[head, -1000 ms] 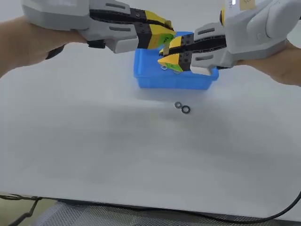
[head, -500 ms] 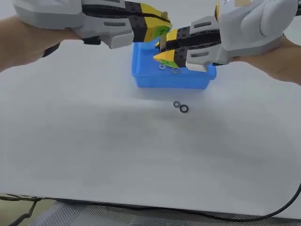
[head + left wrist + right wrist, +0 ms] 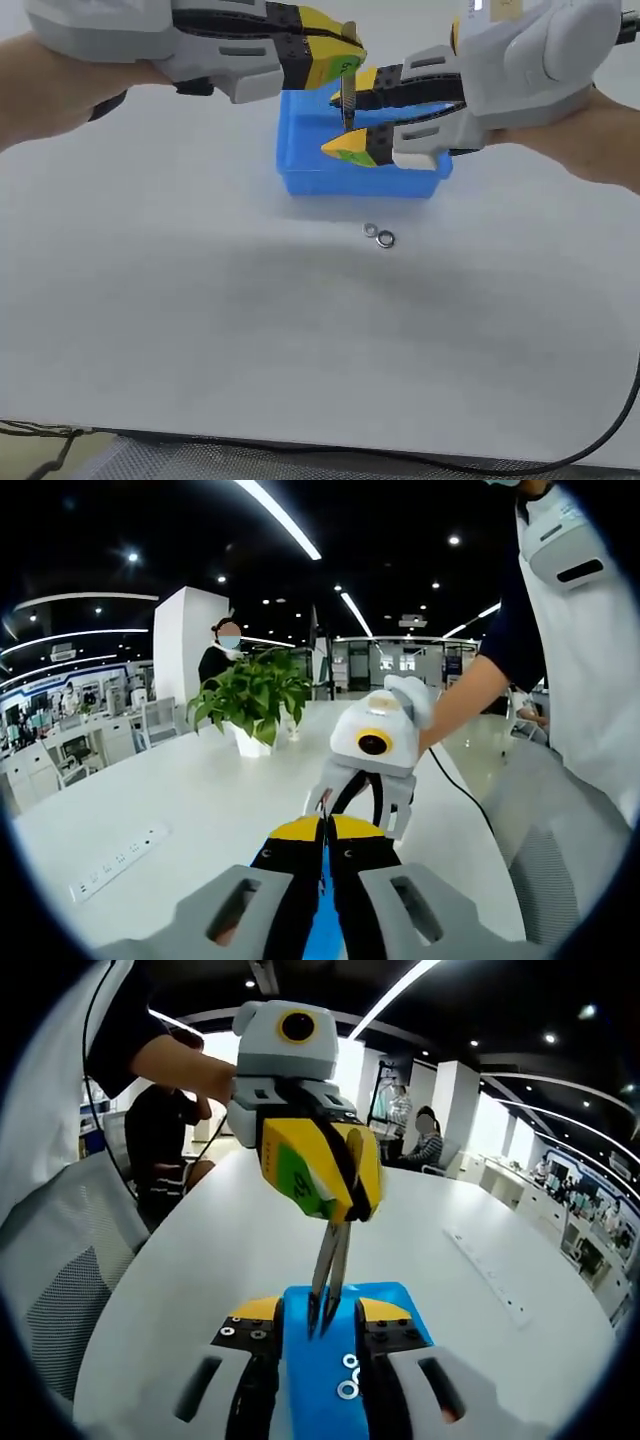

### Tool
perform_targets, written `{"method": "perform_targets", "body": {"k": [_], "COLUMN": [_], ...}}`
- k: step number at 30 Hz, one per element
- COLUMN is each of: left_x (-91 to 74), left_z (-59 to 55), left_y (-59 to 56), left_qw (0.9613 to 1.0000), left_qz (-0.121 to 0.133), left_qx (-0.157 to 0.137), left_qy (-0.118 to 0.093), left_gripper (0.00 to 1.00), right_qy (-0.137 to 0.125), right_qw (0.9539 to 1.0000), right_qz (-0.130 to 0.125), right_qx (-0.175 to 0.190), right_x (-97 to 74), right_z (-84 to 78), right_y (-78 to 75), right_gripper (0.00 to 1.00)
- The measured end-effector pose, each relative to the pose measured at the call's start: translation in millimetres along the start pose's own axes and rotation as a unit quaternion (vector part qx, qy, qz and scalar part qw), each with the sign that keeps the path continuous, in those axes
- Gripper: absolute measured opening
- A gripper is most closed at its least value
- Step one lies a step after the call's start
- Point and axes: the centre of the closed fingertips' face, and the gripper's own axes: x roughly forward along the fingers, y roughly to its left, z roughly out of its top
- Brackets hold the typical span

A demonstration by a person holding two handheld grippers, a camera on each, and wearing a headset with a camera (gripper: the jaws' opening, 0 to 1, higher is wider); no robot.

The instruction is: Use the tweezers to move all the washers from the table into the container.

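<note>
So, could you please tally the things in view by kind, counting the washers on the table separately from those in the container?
Small metal ring washers on the white table: 2
Metal ring washers visible inside the container: 2
Blue rectangular plastic container: 1
Thin metal tweezers, held in the left tool: 1
Total: 6

In the head view, the right gripper (image 3: 332,122) sits across the container (image 3: 340,185) and hides most of its inside, and both it and the left gripper (image 3: 352,52) run off the top edge. The tweezers (image 3: 347,100) disappear at their upper end into the left gripper's pinched jaws, and their tips are too fine to tell whether they carry anything. The loose washers (image 3: 379,235) just below the right gripper are too small to say if they touch.
</note>
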Motion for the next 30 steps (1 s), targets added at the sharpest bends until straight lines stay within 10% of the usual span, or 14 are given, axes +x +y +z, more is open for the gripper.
{"method": "perform_targets", "body": {"k": [30], "left_x": [3.9], "left_z": [5.8], "left_y": [-42.9], "left_qw": [0.9989], "left_qz": [-0.033], "left_qx": [0.031], "left_qy": [0.014], "left_gripper": [0.05], "right_qy": [-0.026], "right_qw": [0.9962], "right_qz": [-0.018], "right_qx": [0.081], "right_x": [-48.0], "right_z": [-12.9], "right_y": [42.0], "right_gripper": [0.82]}}
